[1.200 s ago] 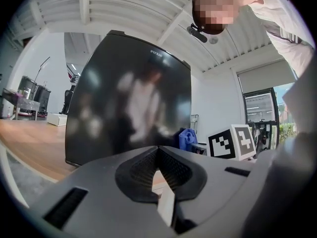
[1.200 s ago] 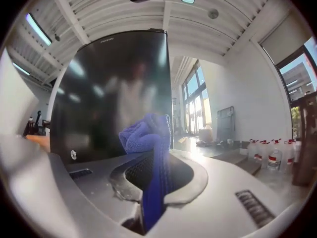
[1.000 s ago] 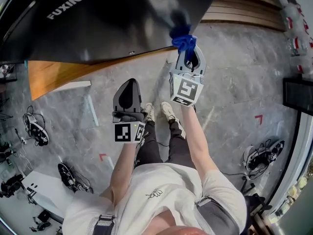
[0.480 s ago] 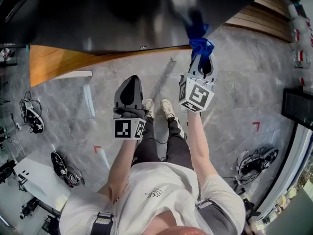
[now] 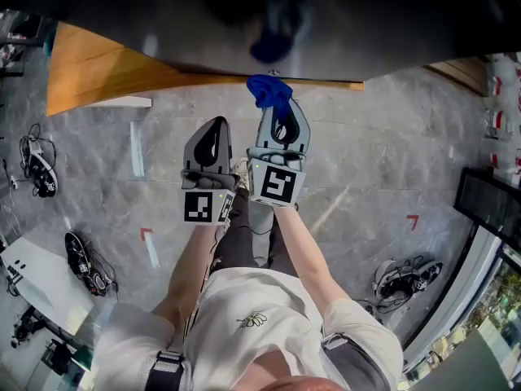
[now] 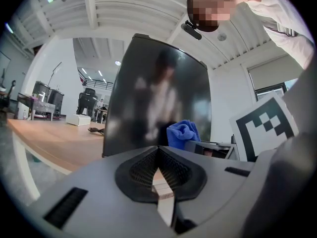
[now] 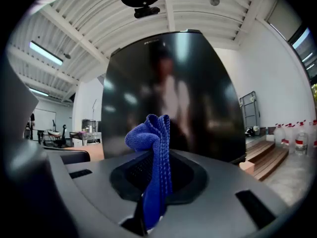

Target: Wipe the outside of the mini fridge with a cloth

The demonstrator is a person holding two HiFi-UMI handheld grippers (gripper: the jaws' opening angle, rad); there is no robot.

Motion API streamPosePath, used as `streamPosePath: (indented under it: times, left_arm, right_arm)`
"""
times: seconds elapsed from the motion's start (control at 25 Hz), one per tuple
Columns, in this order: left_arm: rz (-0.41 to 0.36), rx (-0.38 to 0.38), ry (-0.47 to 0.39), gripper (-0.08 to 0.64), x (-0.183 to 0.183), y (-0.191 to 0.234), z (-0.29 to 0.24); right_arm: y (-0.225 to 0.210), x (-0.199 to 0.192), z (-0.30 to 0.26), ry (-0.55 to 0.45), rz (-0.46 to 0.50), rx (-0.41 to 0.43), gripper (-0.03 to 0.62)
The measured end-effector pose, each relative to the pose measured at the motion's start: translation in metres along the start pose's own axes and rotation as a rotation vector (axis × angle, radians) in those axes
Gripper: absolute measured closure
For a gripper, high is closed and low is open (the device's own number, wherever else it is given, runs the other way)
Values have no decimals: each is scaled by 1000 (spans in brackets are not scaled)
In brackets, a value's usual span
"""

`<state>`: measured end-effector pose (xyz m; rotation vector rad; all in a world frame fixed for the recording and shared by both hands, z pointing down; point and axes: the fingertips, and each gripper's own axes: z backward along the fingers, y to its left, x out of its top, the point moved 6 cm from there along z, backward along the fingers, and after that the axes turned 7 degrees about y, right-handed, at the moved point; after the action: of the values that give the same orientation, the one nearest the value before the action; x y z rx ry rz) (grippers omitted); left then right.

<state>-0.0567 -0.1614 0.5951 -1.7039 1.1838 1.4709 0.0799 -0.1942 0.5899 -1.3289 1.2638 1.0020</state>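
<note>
Gripping a narrow fold of the blue cloth (image 7: 154, 135), the right claw (image 5: 275, 104) is closed on it, and most of the fabric stands up in a bunch above the jaws. That bunch sits directly ahead of the claw, between it and the glossy black front of the mini fridge (image 7: 198, 93). In the head view the cloth is at the lower edge of the door, with its blue reflection just above. Whether it touches the surface cannot be confirmed. The left claw (image 6: 159, 151) is closed on nothing and hangs just beside the right one, pointed at the same door. The fridge stands on a wooden counter (image 5: 89, 80).

Risks noted are judgements only. The hold is on a thin fold, so drag across the door could pull the cloth free. The wad is small, so pressing in too far could bring the hard claw tips onto the glossy finish and mark it. The two claws are close together, so a sideways stroke to the left could knock them against each other.
</note>
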Motion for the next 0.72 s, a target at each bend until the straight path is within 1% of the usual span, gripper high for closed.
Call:
streamPosePath:
  times: [0.04, 0.12, 0.24, 0.32, 0.44, 0.56, 0.72]
  left_arm:
    - [-9, 27, -11, 555, 1, 10, 4]
    - [-20, 101, -44, 555, 5, 34, 13]
    - [-2, 206, -80, 555, 9, 73, 29]
    - [8, 262, -90, 555, 9, 96, 42]
    - [19, 336, -89, 555, 7, 126, 66]
    - [38, 398, -78, 555, 0, 150, 89]
    - [65, 444, -57, 555, -11, 168, 106]
  right_arm:
    - [18, 1, -5, -18, -19, 28, 531]
    - [52, -2, -17, -25, -23, 104, 531]
    - [100, -17, -38, -5, 18, 217, 531]
    - [125, -28, -52, 28, 53, 260, 531]
    - [151, -35, -69, 54, 78, 279, 531]
    - [166, -35, -81, 69, 108, 284, 531]
    - [177, -38, -88, 73, 123, 284, 531]
